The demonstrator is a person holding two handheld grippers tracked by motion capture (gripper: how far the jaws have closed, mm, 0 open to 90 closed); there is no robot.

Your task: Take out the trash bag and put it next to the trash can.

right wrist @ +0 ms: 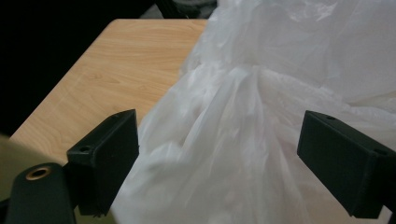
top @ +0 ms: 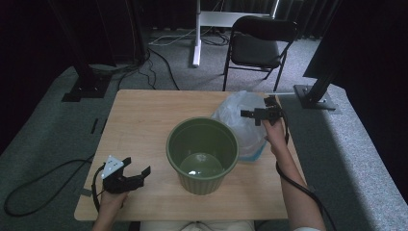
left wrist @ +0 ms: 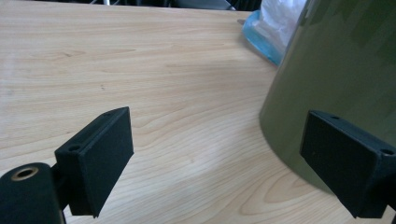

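While the right gripper (top: 256, 114) hovers over the bag (top: 240, 120), which lies on the counter (top: 139, 120) just behind and to the right of the pot (top: 202, 154), the main risk I see is a poor pinch. Thin, loose plastic (it looks crumpled and slack) could slide out between the jaws, or they could catch a single layer and tear it. If the bag is meant to go into the pot, dragging it over the rim could also tip or shove the pot, since nothing is holding it steady.

Seen from the right gripper view, the right jaws stand wide, with the bag's bunched middle (right wrist: 243, 140) between them; whether either jaw already touches the plastic I cannot tell, and nothing is clamped yet.

Low at the counter's near left corner, the left gripper (top: 137, 173) is also wide open and holds nothing. Its own view shows the pot's green wall (left wrist: 336, 79) close behind its right jaw, with bare wood between the jaws.
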